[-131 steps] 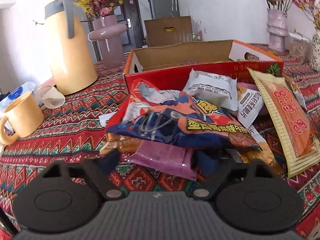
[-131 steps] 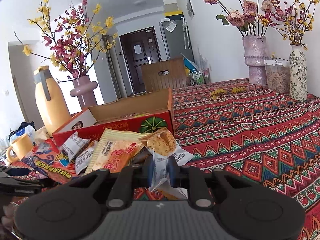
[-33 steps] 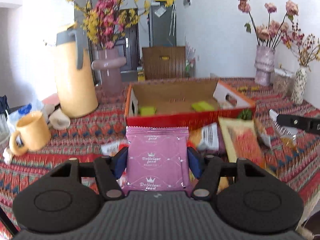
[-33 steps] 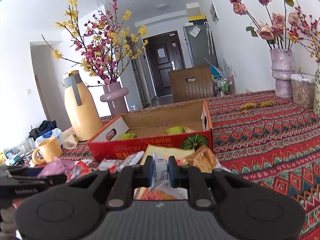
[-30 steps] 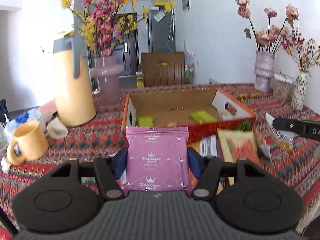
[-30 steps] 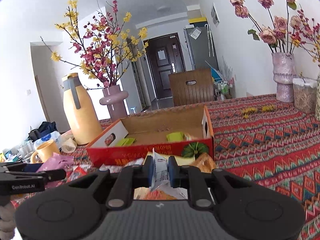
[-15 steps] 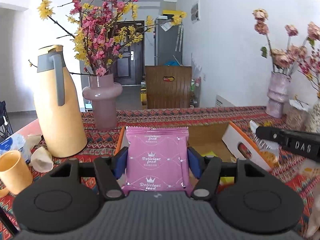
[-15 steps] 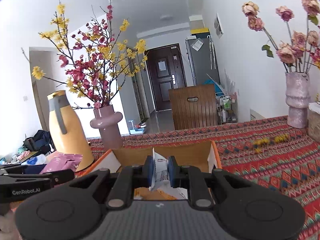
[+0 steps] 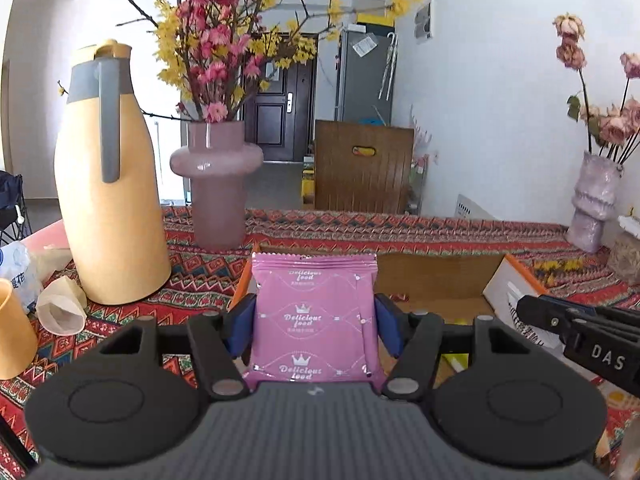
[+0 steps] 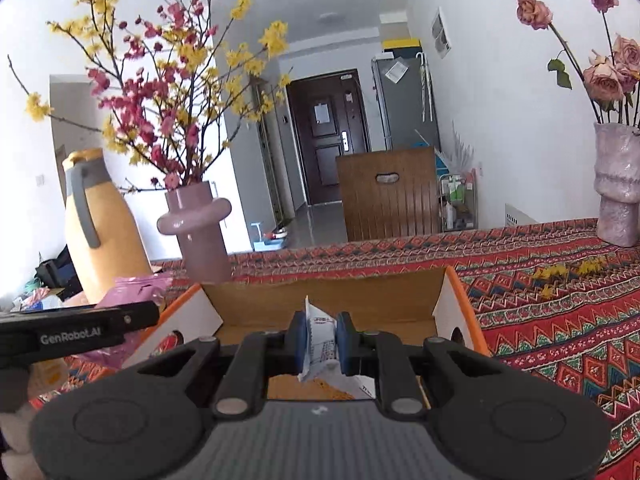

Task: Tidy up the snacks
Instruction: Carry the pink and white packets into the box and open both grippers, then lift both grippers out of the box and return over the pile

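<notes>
Here I have two grippers, each carrying one snack. My left gripper is clenched on a pink packet, one flat pouch printed with small white crowns and the words "Delicious food"; it stands upright between my blue pads, which press on its two side edges, and its sealed top edge rises clear above them. My right gripper is clamped tight on a white wrapper, one thin crinkled packet with small red and dark print, pinched edge-on between the pads so that its top corner pokes up and its lower end hangs below the jaws.

Just beyond both sets of jaws lies one open cardboard box, brown inside with orange-edged white end flaps; both snacks hang over its near side. In the left view something yellow shows low in the box, partly hidden.

Further out, on the patterned cloth of the bench, I count one tall yellow jug with a grey handle, one yellow mug at the left edge, and two vases: a pink vase holding pink and yellow blossom behind the box, and a textured pale vase of faded roses far right.
</notes>
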`<state>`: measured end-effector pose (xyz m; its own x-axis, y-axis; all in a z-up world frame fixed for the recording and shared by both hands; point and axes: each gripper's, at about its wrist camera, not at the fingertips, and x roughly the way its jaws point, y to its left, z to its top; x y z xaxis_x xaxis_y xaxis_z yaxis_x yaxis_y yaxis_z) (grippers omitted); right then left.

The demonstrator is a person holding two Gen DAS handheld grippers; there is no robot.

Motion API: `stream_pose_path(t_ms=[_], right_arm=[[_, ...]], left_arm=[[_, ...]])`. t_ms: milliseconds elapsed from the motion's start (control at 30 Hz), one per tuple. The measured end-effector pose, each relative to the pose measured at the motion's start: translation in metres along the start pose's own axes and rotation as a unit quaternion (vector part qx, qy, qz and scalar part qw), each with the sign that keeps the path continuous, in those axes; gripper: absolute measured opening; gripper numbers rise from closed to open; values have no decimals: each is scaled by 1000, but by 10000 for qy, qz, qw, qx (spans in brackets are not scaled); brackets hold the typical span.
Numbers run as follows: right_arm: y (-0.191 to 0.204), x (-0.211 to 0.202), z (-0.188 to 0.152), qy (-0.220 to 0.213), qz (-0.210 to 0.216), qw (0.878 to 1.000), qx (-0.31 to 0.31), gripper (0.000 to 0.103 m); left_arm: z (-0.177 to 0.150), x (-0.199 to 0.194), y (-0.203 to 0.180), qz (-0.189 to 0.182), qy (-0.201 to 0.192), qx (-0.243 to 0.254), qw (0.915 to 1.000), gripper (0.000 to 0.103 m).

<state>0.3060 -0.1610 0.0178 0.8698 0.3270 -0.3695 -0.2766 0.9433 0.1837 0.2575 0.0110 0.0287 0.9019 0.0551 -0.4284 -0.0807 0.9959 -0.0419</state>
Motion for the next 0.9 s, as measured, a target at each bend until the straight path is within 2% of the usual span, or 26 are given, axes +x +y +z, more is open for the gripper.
stream_pose_path(t_ms=[67,133,200,233,267,300,333,400,467,900], right_arm=[[2,1,-2,39,6,10000,-23,16],[2,2,-4,87,12,10000,-9,18],[2,2,-5,103,-14,9999,19,19],[2,1,-5,94,-32,9999,43,20],[0,0,-6,83,-46,9999,81,30],[-1,-2,-6,61,-53,9999,127,47],[-3,-4,-6,21,-86,9998,163,57],[-6,-8,-5,-106,-153,9996,228,94],[-8,-14,-5,-249,-154,9992,290,103],[-9,-16,-8,-248,-144,9990,335,103]], left_arm=[[-2,0,0,-19,38,-27,10000,63],[-3,-2,1,-5,-50,-68,10000,69],[-4,-9,2,30,-250,-121,9996,93],[-4,-13,2,60,-363,-145,9992,97],[-4,-16,2,90,-442,-159,9989,103],[-4,-19,2,114,-514,-179,9985,103],[-4,-20,2,119,-535,-195,9983,103],[-4,-19,3,127,-516,-223,9983,103],[-5,-18,3,131,-478,-227,9985,103],[-5,-24,0,114,-509,-224,9984,103]])
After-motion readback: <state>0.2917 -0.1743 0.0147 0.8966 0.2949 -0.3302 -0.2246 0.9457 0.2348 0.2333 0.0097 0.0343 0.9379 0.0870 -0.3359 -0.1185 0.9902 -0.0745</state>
